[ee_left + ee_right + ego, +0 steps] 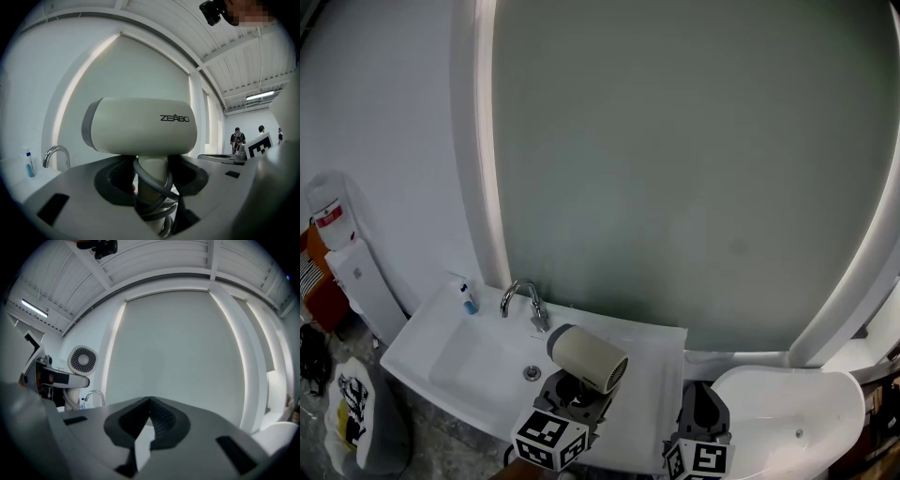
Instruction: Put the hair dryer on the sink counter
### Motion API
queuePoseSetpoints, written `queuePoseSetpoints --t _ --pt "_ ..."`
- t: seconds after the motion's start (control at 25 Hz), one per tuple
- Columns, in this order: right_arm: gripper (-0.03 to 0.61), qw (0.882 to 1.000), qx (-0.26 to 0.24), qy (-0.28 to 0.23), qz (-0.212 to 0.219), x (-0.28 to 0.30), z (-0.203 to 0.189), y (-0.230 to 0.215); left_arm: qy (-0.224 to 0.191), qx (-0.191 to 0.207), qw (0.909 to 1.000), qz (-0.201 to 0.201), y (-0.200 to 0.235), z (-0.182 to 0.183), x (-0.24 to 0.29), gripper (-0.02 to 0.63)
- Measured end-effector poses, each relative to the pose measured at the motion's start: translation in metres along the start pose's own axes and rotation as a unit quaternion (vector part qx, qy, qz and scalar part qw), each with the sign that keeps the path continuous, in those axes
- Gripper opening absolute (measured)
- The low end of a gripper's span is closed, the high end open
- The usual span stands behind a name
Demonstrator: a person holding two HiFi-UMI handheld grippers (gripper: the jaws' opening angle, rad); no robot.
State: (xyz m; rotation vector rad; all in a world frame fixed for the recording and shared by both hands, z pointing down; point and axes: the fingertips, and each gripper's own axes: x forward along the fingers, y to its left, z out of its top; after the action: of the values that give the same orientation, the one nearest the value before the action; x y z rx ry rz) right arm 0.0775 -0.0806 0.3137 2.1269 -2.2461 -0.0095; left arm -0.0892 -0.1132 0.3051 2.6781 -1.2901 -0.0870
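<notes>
Head view: hair dryer [587,358] in left claw [578,392] near counter [654,367] edge

Right of the basin [478,361], the sink counter [661,366] offers a flat bare stretch. The faucet [523,302] and a small bottle [467,298] stand along the back edge (the mirror [694,169] rises right behind).

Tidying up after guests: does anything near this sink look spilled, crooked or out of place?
Nothing looks spilled or damaged. The hair dryer is not set down: the left gripper holds it by the handle over the sink counter, cord looped round the handle. The small bottle stands upright by the faucet.
</notes>
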Motion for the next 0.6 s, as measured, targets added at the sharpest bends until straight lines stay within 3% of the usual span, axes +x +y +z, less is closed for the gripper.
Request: queuePoseSetpoints --t 0.28,0.6 --pt "0.02 1.0 -0.003 0.005 -0.017 0.022 0.002 0.003 0.004 -0.009 0.9998 -0.016 0.019 0.002 0.018 0.212" --pt "0.02 1.0 -0.009 0.006 -0.005 0.041 0.002 -0.01 0.001 -0.015 0.9999 0.002 0.023 0.004 0.034 0.212"
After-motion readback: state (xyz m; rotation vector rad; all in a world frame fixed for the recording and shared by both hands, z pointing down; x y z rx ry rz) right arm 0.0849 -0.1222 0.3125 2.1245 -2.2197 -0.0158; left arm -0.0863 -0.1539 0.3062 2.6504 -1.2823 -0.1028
